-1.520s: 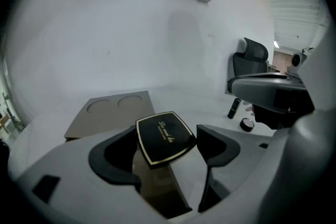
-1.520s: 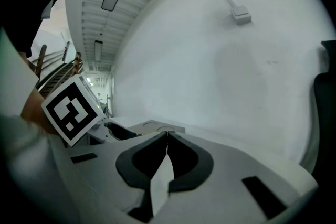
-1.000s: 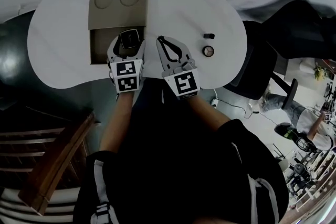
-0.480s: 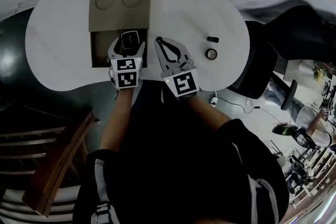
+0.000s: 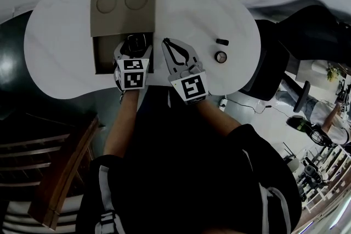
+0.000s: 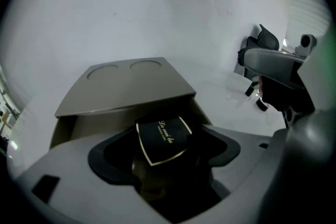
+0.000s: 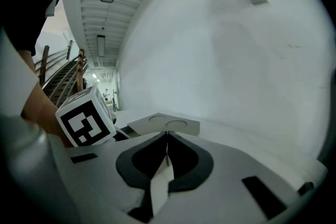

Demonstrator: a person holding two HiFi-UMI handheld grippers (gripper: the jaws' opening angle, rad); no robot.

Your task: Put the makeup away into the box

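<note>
A black makeup compact with gold lettering (image 6: 163, 139) sits between the jaws of my left gripper (image 5: 134, 44), which is shut on it. It hangs over the open front compartment (image 5: 104, 55) of the beige box (image 5: 123, 11), close under the box's raised lid (image 6: 126, 86) with two round hollows. Just right of the box, my right gripper (image 5: 166, 42) is shut with nothing in it, its tips meeting (image 7: 167, 135). Farther right on the white table lie a small black makeup piece (image 5: 221, 41) and a round pot (image 5: 220, 56).
The rounded white table (image 5: 186, 3) ends close in front of both grippers. A dark office chair (image 5: 274, 68) stands at its right edge, and a wooden stair rail (image 5: 60, 172) runs below left. My left gripper's marker cube (image 7: 86, 122) shows in the right gripper view.
My left gripper has sunk slightly with the compact toward the box's open compartment. The right gripper has stayed where it was, shut.
</note>
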